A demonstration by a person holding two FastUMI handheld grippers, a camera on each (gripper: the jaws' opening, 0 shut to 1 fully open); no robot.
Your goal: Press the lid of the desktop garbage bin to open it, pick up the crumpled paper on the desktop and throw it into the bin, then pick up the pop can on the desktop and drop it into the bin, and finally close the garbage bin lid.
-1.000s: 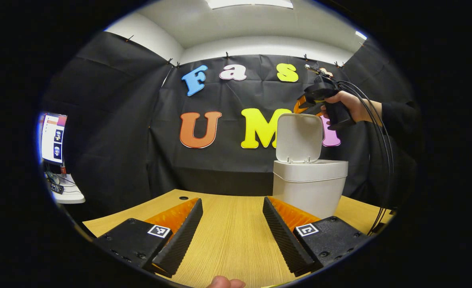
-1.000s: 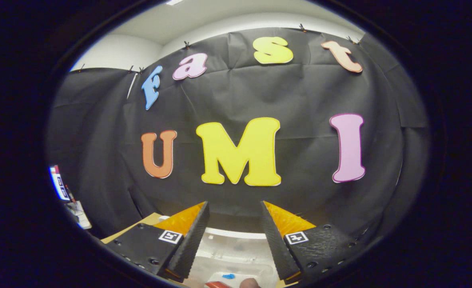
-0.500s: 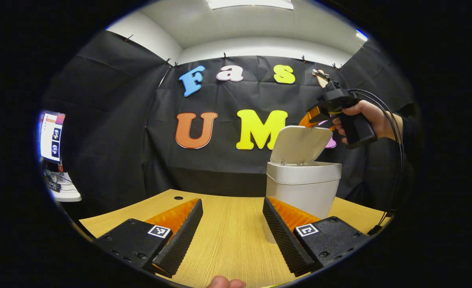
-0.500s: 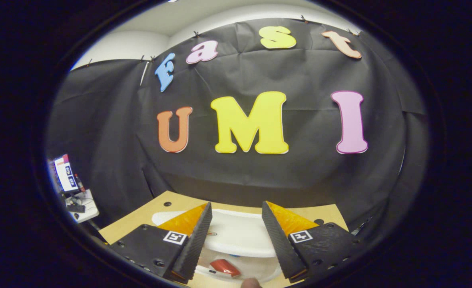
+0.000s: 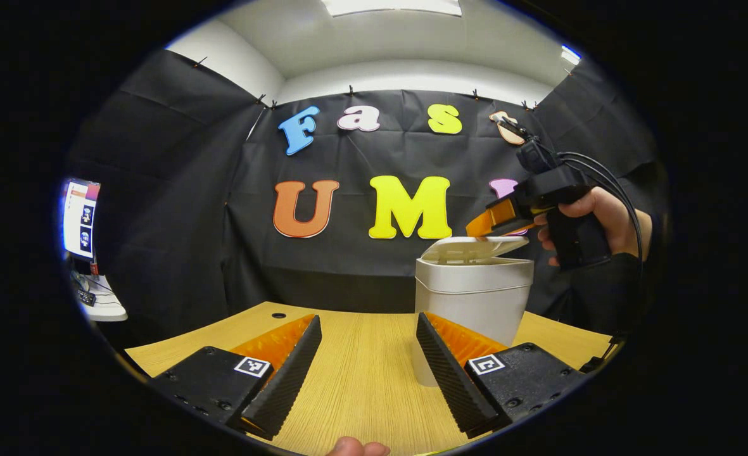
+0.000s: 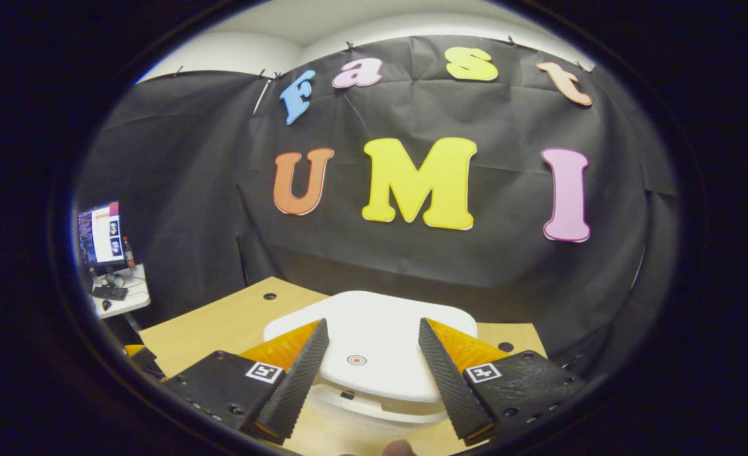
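Right gripper [image 6: 372, 373], fingers spread, rests on the white plastic bin's [image 5: 469, 297] nearly flat lid [image 6: 374, 351]; left gripper [image 5: 364, 364] spread above the wooden desk [image 5: 361, 386]

One garbage bin [image 5: 472, 297] with one lid [image 6: 380, 354]; one table [image 5: 361, 373]; one monitor [image 5: 79, 218]; two grippers

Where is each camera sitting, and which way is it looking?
Left gripper view: rides on the left gripper, low over the wooden table, looking level toward the white bin; its own open fingers show below, plus the right gripper and the hand holding it over the lid.
Right gripper view: rides on the right gripper, above the bin, looking forward and down over the lid; its own open fingers show.
Both share: bin, lid, table, monitor.
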